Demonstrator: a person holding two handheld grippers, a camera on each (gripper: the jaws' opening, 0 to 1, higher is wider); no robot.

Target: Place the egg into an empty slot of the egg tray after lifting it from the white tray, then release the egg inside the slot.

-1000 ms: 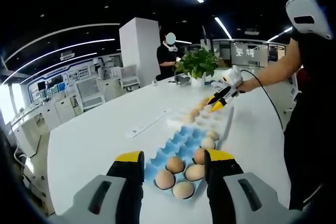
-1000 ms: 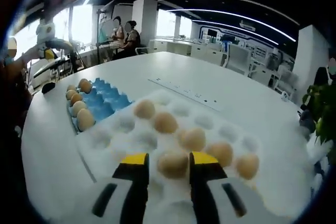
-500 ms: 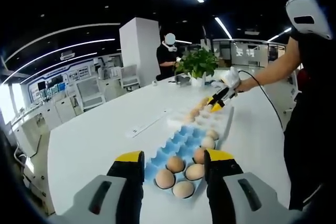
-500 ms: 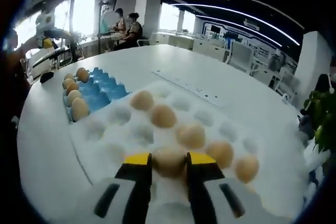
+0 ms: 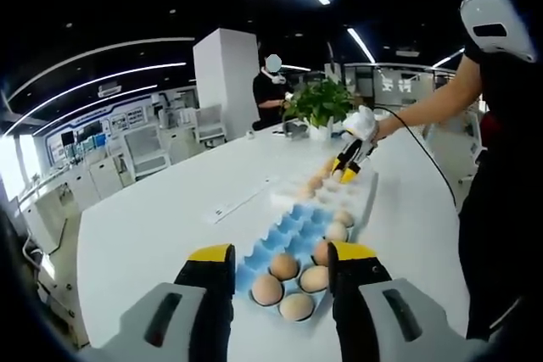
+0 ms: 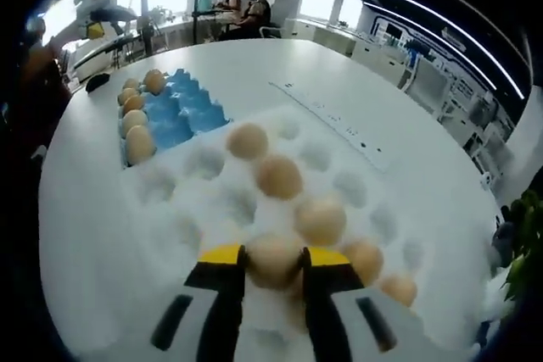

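Lift step: right hand-held gripper (image 6: 272,262) clenched on egg (image 6: 273,258) over white tray (image 6: 195,209). Left hand-held gripper (image 5: 273,258) released, idle. Next: carry to blue egg tray (image 6: 182,116), far-left on counter (image 6: 93,209).

Open path: bare surface (image 6: 110,235) was seen beside the white tray (image 6: 212,201).
Free slots: blue egg tray (image 6: 182,116) cups were left empty.
Obstacles: eggs (image 6: 280,177) were ranged diagonally across the white tray.

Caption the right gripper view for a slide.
Right tongs clamp an egg above the white tray, blue egg tray beyond.
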